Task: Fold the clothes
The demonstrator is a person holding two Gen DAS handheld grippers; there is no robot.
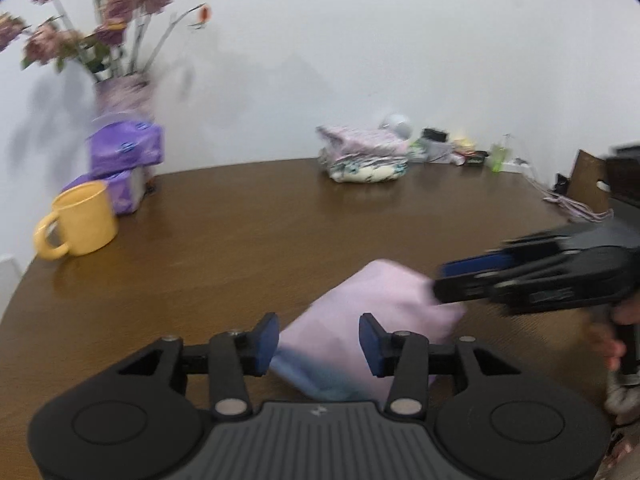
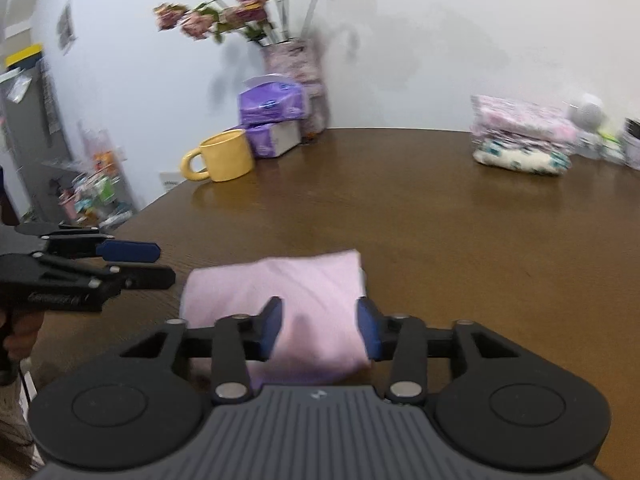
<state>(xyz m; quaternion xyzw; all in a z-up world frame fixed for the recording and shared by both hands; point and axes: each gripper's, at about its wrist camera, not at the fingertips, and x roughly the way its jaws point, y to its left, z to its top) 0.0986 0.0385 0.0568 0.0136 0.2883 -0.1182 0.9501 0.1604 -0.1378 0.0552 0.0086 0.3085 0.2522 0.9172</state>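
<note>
Presently both hand-held grippers, left and right, stand open over the folded pink cloth; a yellow ceramic mug and a stack of folded patterned garments sit well apart on the brown wooden tabletop.

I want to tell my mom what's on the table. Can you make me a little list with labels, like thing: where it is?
pink cloth: folded, lying flat on the near part of the table
left tongs: open, above the cloth
right tongs: open, above the cloth
table: brown wood
yellow mug: far left
purple tissue packs: stacked behind the mug
flower vase: by the wall
folded clothes pile: far right
</note>
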